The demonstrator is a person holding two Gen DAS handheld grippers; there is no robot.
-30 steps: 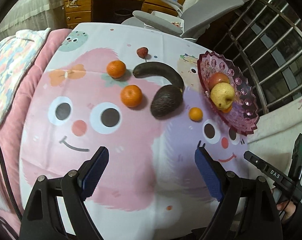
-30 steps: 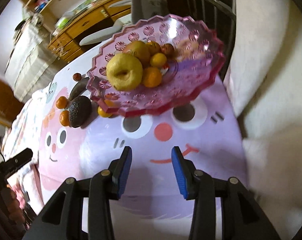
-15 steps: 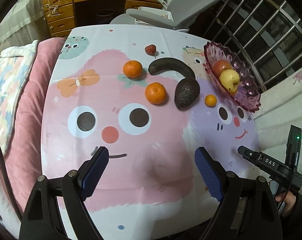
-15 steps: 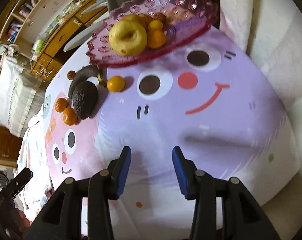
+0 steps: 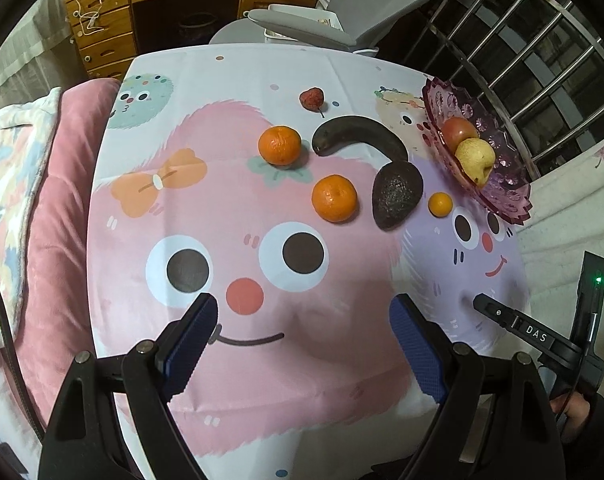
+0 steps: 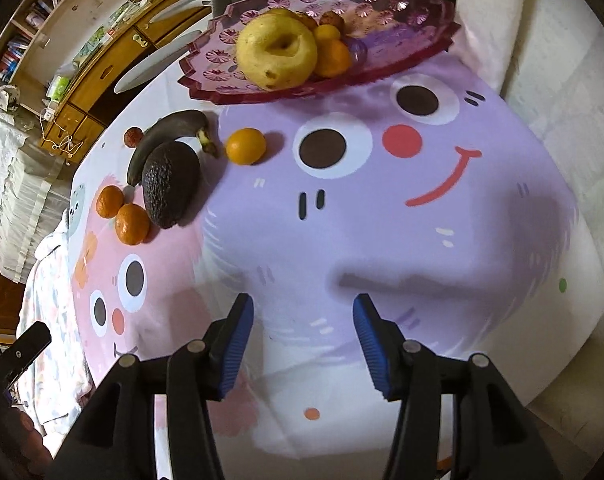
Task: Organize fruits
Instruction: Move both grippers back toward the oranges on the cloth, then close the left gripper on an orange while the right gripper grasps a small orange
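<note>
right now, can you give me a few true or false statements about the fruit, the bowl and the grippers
1. The avocado lies on the tablecloth, outside the pink bowl. True.
2. The yellow pear is in the pink bowl. True.
3. The left gripper is holding an orange. False: its jaws stand wide apart with nothing between them.
4. The dark banana is inside the bowl. False: it lies on the tablecloth next to the avocado.
5. Two oranges lie on the tablecloth to the left of the avocado in the left wrist view. True.
6. The right gripper is clamped on the small orange. False: its jaws are opening and empty, well short of that fruit.
</note>
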